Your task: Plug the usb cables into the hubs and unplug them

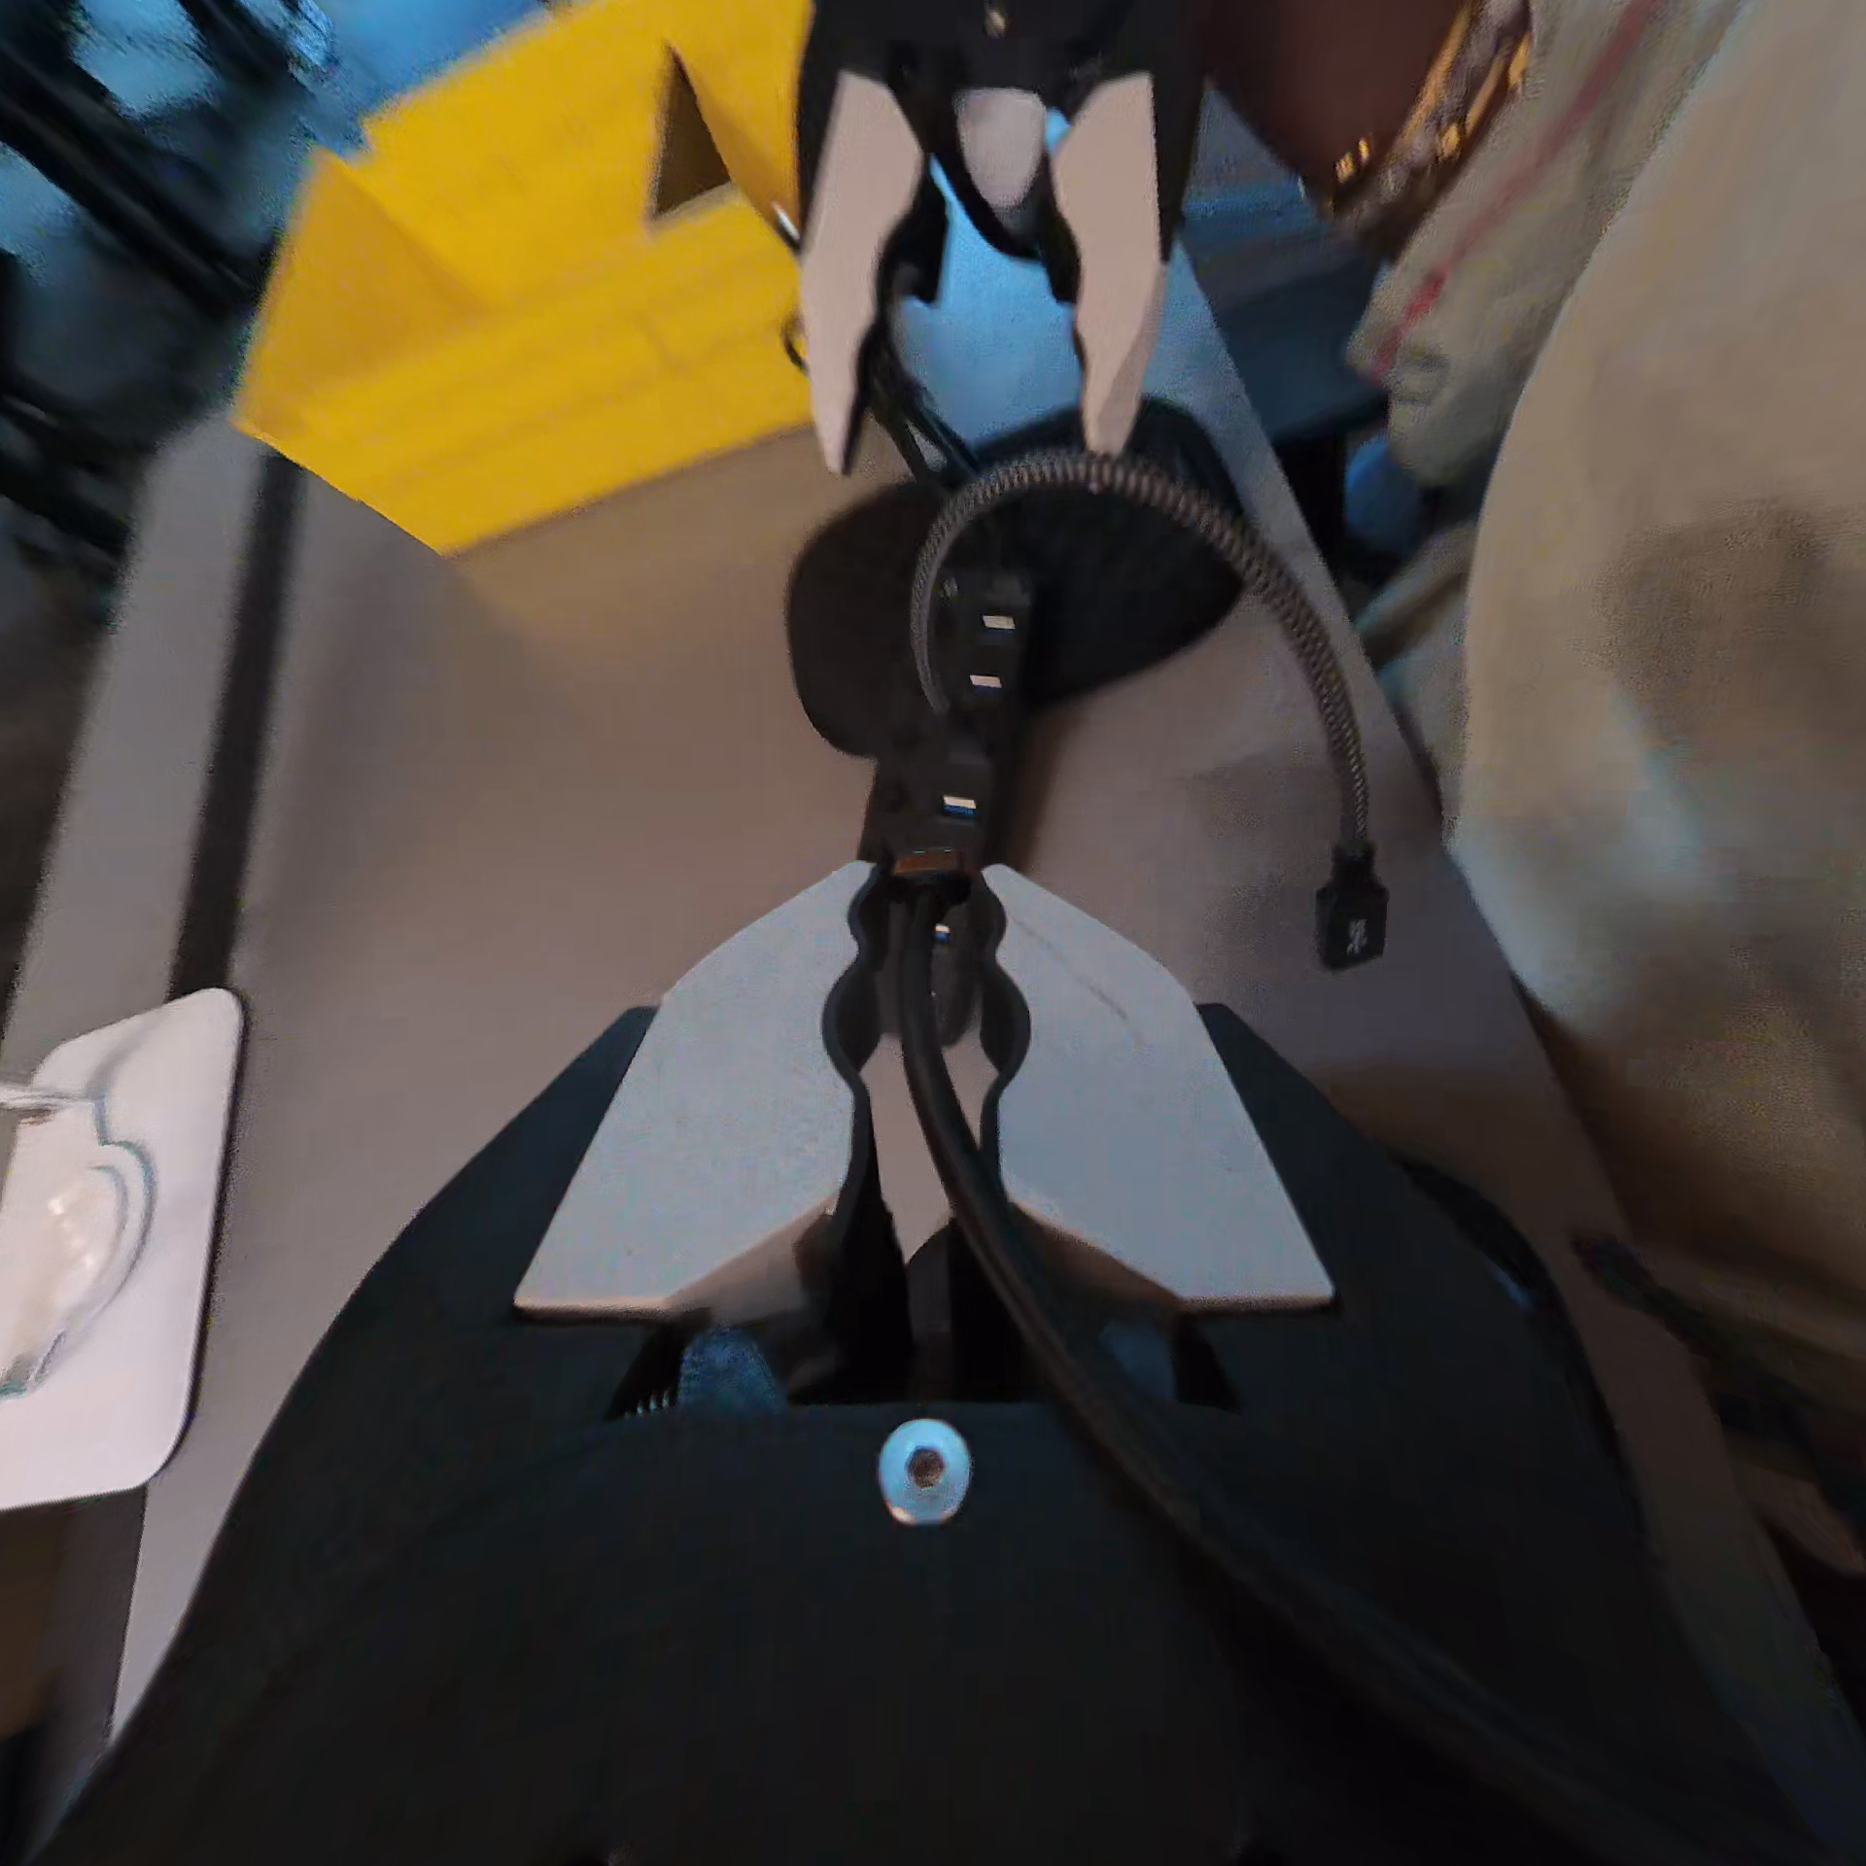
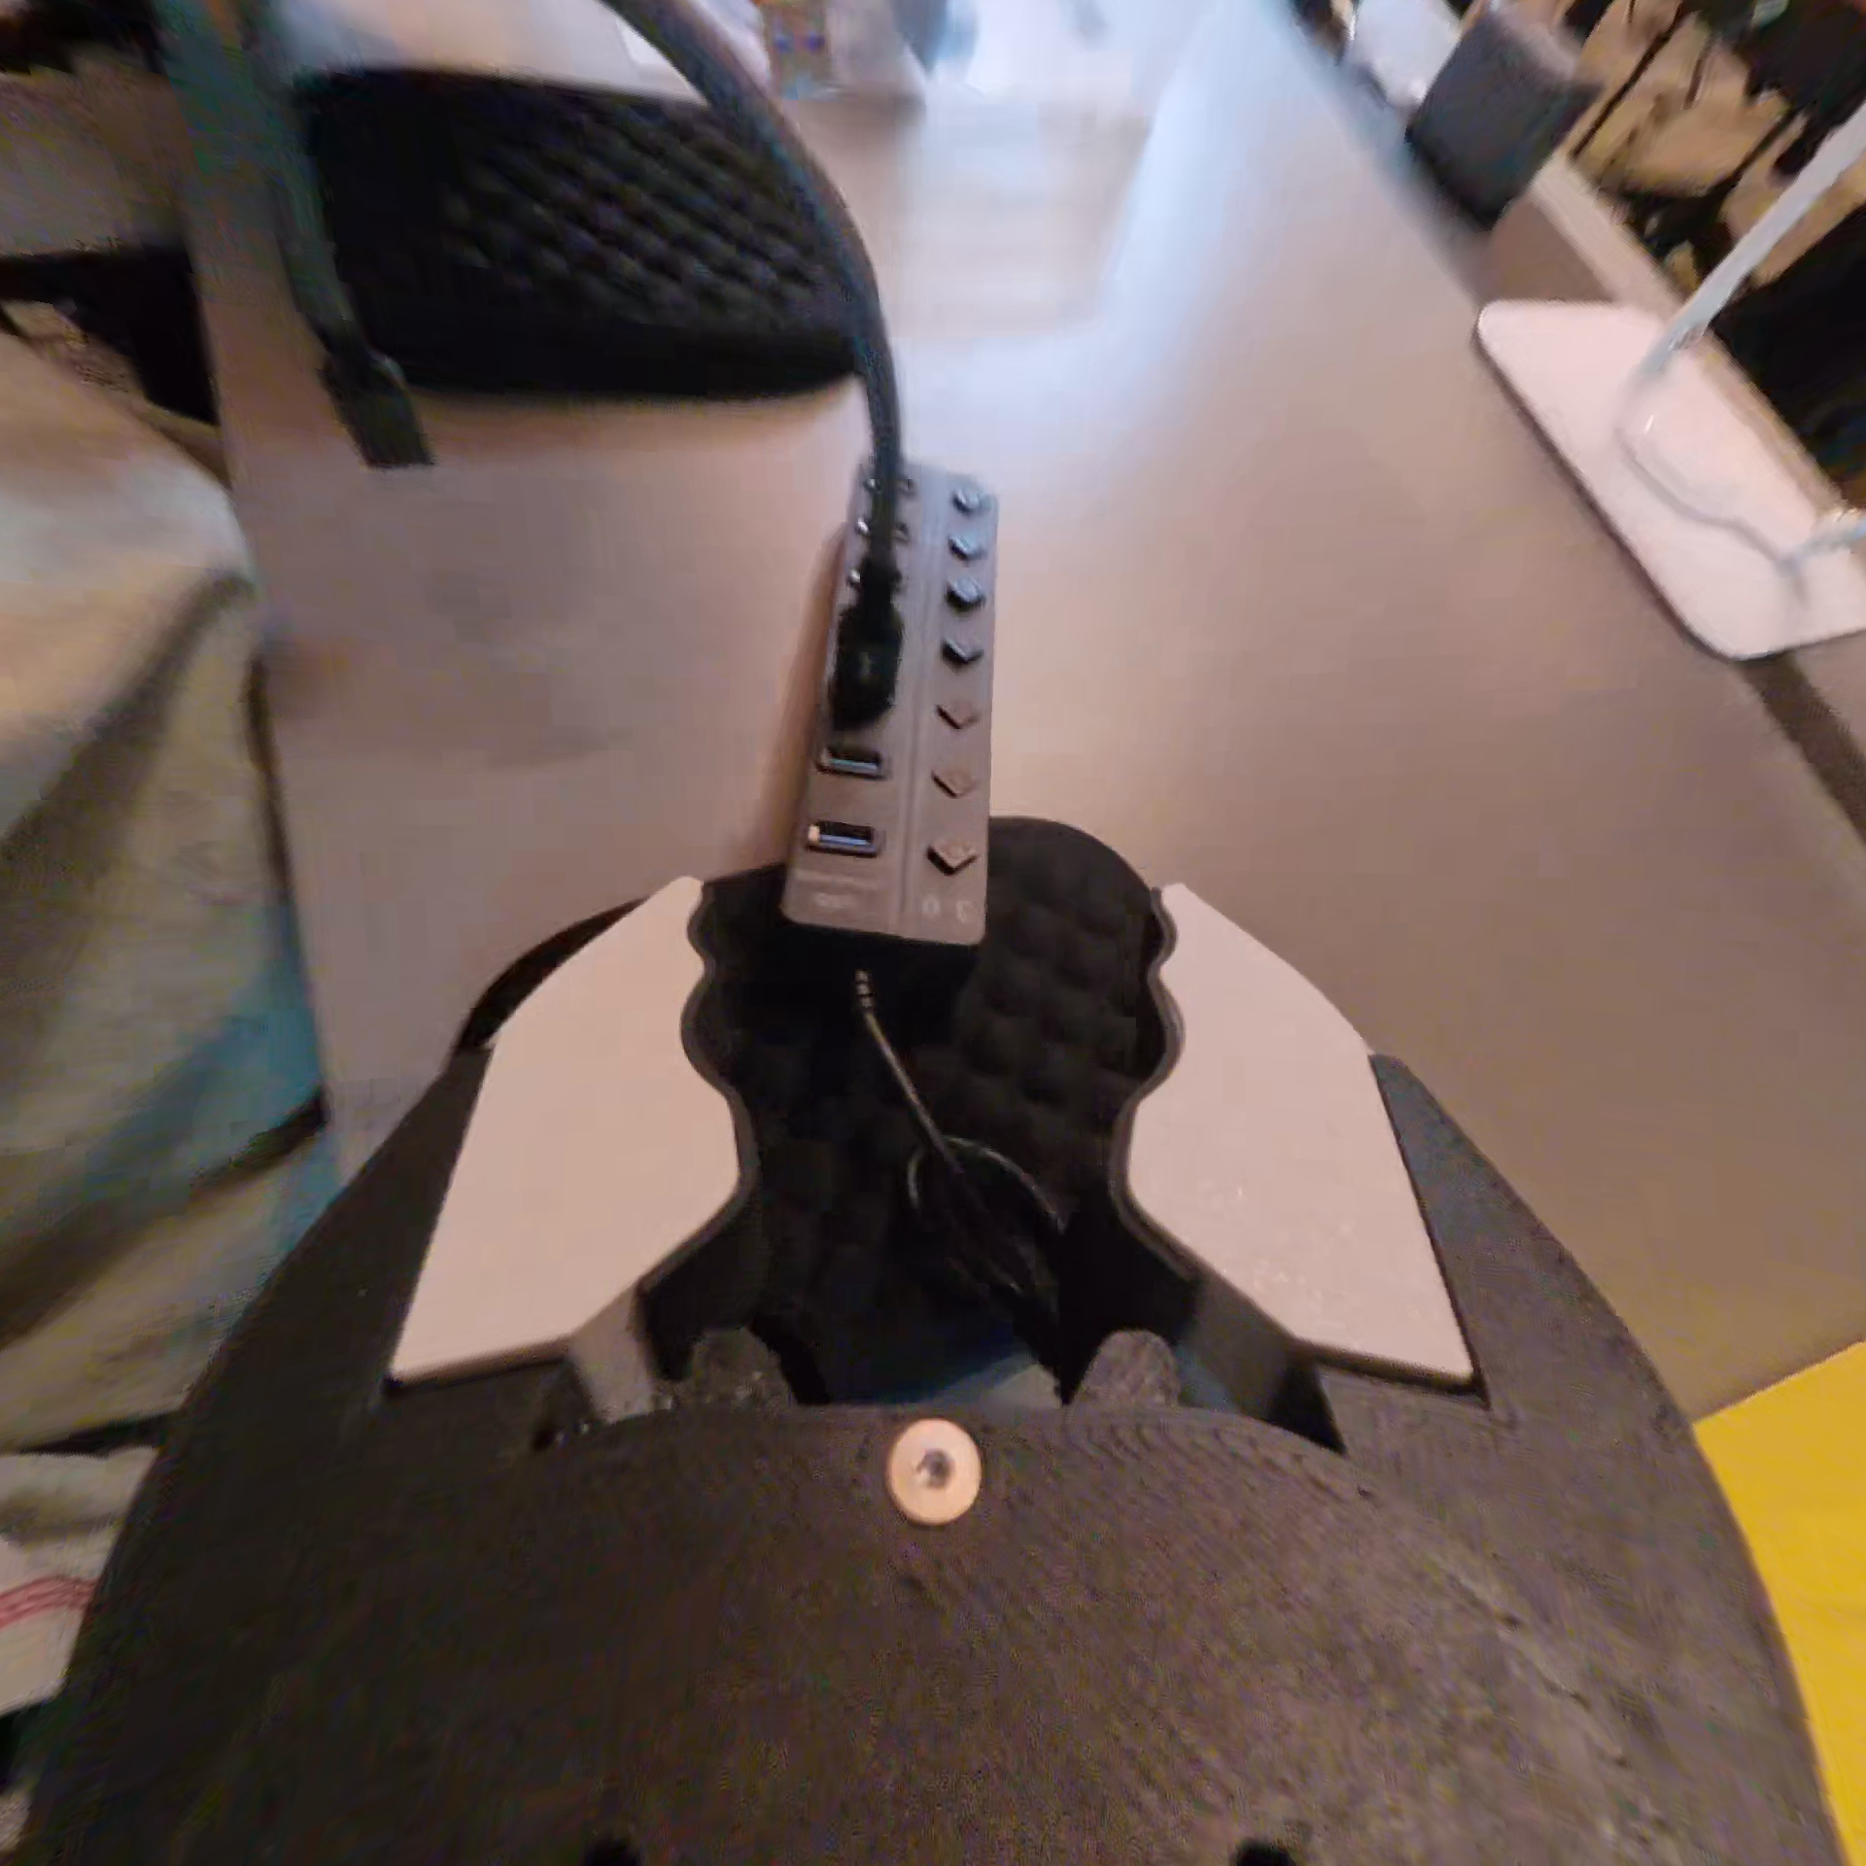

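A long black USB hub [image 1: 985,646] lies on the grey table with its far end on a black round pad [image 1: 1111,606]. My left gripper [image 1: 927,884] is shut on a black USB cable [image 1: 944,1091] just behind its plug [image 1: 924,863], at the hub's near end. In the right wrist view that plug [image 2: 866,656] stands at a port in the hub's [image 2: 954,767] port row; whether it is fully seated I cannot tell. My right gripper [image 2: 929,894] is open and empty over the hub's other end, also in the left wrist view [image 1: 974,454]. A braided cable [image 1: 1303,646] ends in a loose plug [image 1: 1348,924].
A yellow box [image 1: 525,303] stands beyond the pad. A white plastic package [image 1: 101,1242] lies at the table's left edge. A person's beige clothing [image 1: 1666,707] fills the right side. A thin black wire [image 2: 909,1091] lies on the pad [image 2: 1060,1010]. A second black pad [image 2: 565,232] lies farther off.
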A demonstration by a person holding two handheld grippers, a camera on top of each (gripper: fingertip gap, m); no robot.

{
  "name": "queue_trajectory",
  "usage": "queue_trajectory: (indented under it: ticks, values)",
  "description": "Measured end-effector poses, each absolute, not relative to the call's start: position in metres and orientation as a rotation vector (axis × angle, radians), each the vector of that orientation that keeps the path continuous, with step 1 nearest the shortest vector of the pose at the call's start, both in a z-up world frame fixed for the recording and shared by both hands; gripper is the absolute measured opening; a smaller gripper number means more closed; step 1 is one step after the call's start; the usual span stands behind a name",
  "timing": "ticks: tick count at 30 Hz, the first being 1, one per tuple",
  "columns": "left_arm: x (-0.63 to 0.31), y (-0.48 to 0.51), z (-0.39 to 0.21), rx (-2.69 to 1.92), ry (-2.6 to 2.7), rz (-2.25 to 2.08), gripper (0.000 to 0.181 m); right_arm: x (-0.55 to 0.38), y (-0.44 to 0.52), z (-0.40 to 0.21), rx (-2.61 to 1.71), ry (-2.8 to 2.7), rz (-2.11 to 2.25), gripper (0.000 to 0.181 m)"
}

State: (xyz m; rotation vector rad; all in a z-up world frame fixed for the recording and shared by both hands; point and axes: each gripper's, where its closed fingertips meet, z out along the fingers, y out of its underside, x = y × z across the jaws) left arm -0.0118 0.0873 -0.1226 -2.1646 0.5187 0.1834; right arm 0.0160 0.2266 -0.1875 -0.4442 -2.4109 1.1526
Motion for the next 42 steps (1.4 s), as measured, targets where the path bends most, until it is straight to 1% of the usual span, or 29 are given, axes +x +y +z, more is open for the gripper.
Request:
queue_trajectory:
  ticks: [3,5,6,7,9,10,16,29,42]
  values:
    - [-0.018,0.095,-0.146,-2.296,0.596,0.146,0.015,0.007,0.22,-0.217,-0.539,-2.535,1.135,0.085]
    - [-0.023,0.098,-0.161,-2.366,0.63,0.115,0.015,0.005,0.218,-0.234,-0.54,-2.589,1.069,0.09]
    - [-0.025,0.098,-0.168,-2.4,0.649,0.11,0.015,0.003,0.215,-0.237,-0.52,-2.592,1.06,0.089]
    - [-0.027,0.098,-0.174,-2.431,0.666,0.101,0.015,0.002,0.21,-0.236,-0.494,-2.581,1.09,0.081]
    - [-0.032,0.1,-0.188,-2.482,0.686,0.081,0.015,0.001,0.205,-0.235,-0.427,-2.573,1.111,0.056]
    - [-0.032,0.102,-0.192,-2.494,0.701,0.074,0.015,0.002,0.204,-0.235,-0.402,-2.573,1.112,0.055]
    - [-0.029,0.113,-0.206,-2.491,0.781,0.041,0.015,0.004,0.202,-0.223,-0.32,-2.519,1.128,0.054]
    - [-0.022,0.124,-0.198,-2.36,0.795,0.047,0.015,0.006,0.202,-0.22,-0.345,-2.53,1.145,0.054]
    - [-0.023,0.123,-0.204,-2.447,0.808,0.082,0.015,0.007,0.199,-0.214,-0.336,-2.508,1.197,0.053]
